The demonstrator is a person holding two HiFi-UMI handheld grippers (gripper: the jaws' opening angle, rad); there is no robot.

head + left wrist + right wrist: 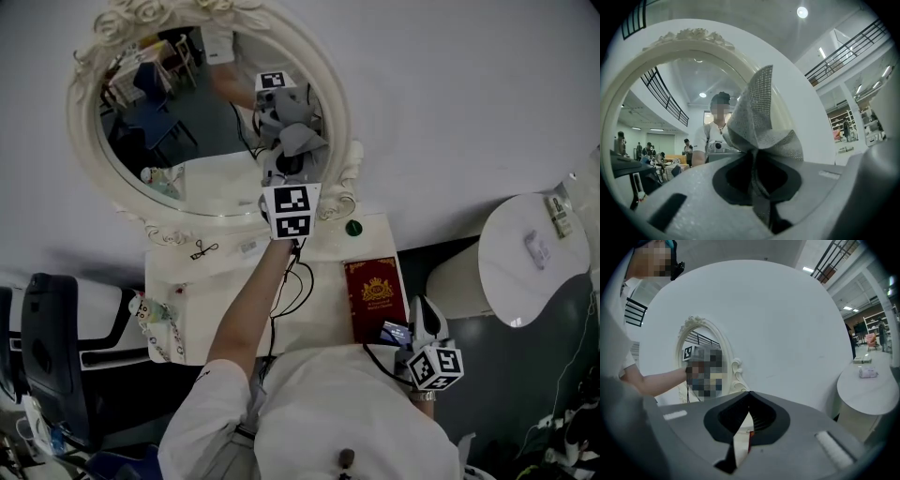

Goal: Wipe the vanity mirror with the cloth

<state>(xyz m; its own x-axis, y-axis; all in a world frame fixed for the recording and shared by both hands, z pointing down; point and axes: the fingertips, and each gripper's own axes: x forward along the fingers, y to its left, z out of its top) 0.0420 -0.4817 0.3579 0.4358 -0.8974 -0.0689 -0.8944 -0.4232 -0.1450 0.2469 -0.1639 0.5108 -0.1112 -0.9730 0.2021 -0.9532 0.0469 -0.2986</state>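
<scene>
An oval vanity mirror (187, 122) in an ornate cream frame stands at the back of a white dressing table (225, 291). My left gripper (284, 161) is at the mirror's lower right, shut on a grey cloth (300, 139) that lies against the glass. In the left gripper view the cloth (761, 122) fans out from the left gripper (754, 157) in front of the mirror (670, 117). My right gripper (427, 328) hangs near the person's body at the table's front right. In its own view the right gripper (749, 394) is shut on nothing, and the mirror (699, 341) is far to the left.
A red book (375, 298) lies on the table's right side, beside a small green item (353, 227). A black cable (292, 281), a black clip (203, 250) and a trinket chain (155, 323) also lie there. A round white side table (530, 258) stands to the right, a black chair (47, 347) to the left.
</scene>
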